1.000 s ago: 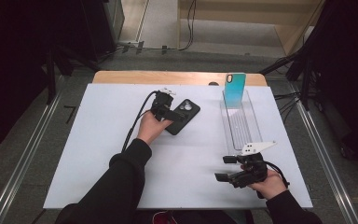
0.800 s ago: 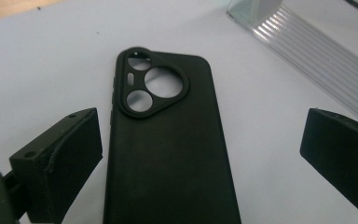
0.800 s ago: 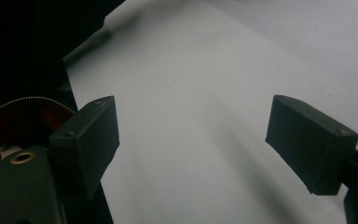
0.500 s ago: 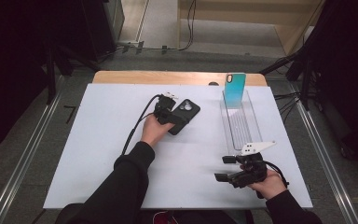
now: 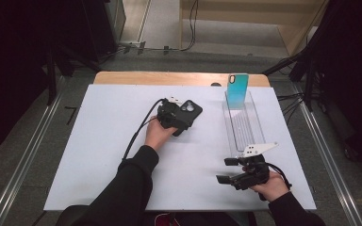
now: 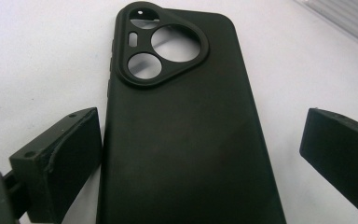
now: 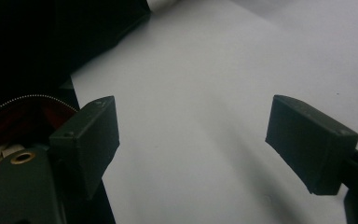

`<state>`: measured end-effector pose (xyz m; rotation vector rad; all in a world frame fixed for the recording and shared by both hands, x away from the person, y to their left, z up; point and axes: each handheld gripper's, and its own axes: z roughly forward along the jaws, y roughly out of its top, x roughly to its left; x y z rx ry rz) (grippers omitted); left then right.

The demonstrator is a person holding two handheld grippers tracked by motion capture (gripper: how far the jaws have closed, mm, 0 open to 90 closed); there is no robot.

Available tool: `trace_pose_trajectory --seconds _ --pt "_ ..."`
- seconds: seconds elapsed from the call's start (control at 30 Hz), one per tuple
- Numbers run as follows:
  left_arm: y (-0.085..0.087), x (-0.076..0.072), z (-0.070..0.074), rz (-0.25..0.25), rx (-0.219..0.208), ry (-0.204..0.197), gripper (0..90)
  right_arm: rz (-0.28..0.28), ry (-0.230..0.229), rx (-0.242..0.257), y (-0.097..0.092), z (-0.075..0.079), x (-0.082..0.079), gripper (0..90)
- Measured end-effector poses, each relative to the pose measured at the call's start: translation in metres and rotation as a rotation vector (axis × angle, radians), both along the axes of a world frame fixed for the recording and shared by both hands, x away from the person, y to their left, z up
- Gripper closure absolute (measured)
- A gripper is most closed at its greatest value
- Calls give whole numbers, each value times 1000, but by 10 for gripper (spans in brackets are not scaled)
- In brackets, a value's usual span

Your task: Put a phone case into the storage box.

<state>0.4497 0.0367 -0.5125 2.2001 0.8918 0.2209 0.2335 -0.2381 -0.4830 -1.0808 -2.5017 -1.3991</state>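
**Left gripper straddles a black phone case; right gripper idles at the table's near edge**

In the left gripper view the lower end of the black phone case [image 6: 182, 126] is cut off by the bottom of the frame, and the right-hand jaw runs out at the corner. From the high view the left gripper [image 5: 175, 117] covers the near part of the case [image 5: 191, 111], so only the end with the camera cut-out shows there. Whether the left-hand jaw touches the case's edge or stands just beside it is hard to tell; the right-hand jaw is clearly apart from it, so the jaws stand wide with the case between them, not clamped. The case lies flat, back side up, on the white table [image 5: 99, 141], a little left of the centre.

The left forearm reaches forward from the bottom of the high view in a dark sleeve, the hand wrapped round the gripper's body, its cable trailing back toward the person.

The right gripper [image 5: 225, 170] sits low near the front right edge, held level and pointing left, the hand beneath it. Its jaws stand apart over bare table with nothing between them [image 7: 191, 140]. A dark mass at the left of the right gripper view is too dim to name.

A clear rack [image 5: 245, 127] lies just beyond the right gripper, with a teal phone case [image 5: 237, 90] standing upright at its far end.
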Motion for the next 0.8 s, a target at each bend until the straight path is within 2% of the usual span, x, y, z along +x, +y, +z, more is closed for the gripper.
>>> trace_pose_trajectory --seconds 0.17,0.27,0.37,0.6,0.8 --pt "-2 -2 -1 -7 23 -20 0 2 4 -1 1 0 0 153" --pt "-5 -4 -2 -5 61 -44 8 2 3 -2 1 -1 0 153" --pt "-6 -6 -2 -2 100 -76 57 2 5 -3 1 -1 0 153" --pt "-5 -7 -2 22 98 -93 120 3 2 -8 2 -1 0 153" --pt "-5 -8 -2 31 97 -95 135 2 3 -9 2 -1 0 153"
